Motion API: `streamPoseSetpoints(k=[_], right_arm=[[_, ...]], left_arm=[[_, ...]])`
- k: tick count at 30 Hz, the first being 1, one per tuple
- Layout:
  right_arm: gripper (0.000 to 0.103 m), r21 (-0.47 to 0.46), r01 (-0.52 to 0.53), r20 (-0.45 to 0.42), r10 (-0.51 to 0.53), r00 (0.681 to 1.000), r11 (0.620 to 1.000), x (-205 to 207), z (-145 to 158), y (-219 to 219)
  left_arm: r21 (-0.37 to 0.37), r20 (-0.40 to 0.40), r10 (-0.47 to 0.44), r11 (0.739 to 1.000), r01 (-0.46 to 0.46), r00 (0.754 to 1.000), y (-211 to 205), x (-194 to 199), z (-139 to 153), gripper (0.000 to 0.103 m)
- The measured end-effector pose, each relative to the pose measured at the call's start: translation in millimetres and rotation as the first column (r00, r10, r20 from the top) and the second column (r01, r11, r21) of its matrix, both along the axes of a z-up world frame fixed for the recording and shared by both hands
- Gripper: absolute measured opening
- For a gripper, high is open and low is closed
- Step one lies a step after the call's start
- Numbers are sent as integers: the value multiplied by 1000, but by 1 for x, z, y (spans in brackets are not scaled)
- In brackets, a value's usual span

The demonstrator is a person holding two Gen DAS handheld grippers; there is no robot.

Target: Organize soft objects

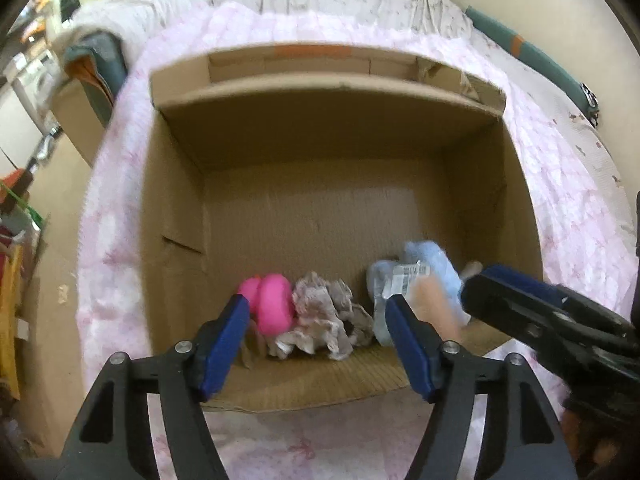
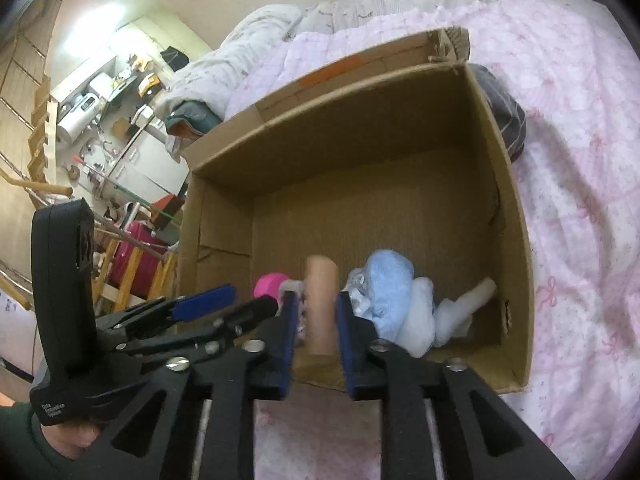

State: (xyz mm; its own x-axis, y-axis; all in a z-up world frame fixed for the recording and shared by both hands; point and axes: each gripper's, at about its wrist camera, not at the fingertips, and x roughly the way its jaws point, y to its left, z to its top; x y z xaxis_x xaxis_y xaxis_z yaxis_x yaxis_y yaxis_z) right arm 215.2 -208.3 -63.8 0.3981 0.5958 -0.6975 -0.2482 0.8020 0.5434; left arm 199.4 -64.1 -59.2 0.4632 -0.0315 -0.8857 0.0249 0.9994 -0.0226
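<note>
Gripping peach-coloured soft roll (image 2: 320,304) upright between blue pads, right gripper (image 2: 316,320) hangs over near edge of cardboard box (image 2: 516,240), jaws clamped on roll. Left gripper (image 1: 316,332) alongside, jaws wide apart, nothing between them. Inside box, along near wall: pink plush (image 1: 272,304), crumpled beige cloth (image 1: 324,320), pale blue fluffy bundle (image 2: 392,296) with plastic wrap and label, white roll (image 2: 476,296) at right corner. Box sits on pink floral bedspread (image 2: 580,160); dark cushion (image 2: 508,116) just beyond box's right wall.
</note>
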Motion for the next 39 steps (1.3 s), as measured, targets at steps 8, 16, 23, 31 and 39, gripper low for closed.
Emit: streamPoseSetpoints(k=[8, 16, 23, 31, 39], right_arm=[[103, -15, 155, 125, -152, 980, 988, -8, 23, -26], [103, -71, 221, 280, -194, 940, 973, -42, 56, -31], [103, -122, 253, 358, -196, 913, 960, -89, 85, -30], [103, -231, 253, 406, -143, 903, 940, -138, 98, -19], [103, -259, 256, 412, -134, 901, 931, -157, 77, -15]], left_arm=[[42, 136, 18, 999, -24, 991, 7, -15, 32, 68], [32, 243, 83, 995, -93, 967, 34, -53, 71, 68], [30, 339, 99, 993, -116, 935, 53, -104, 97, 70], [15, 430, 146, 986, -168, 891, 73, -165, 115, 98], [18, 422, 126, 989, -147, 898, 72, -176, 93, 102]])
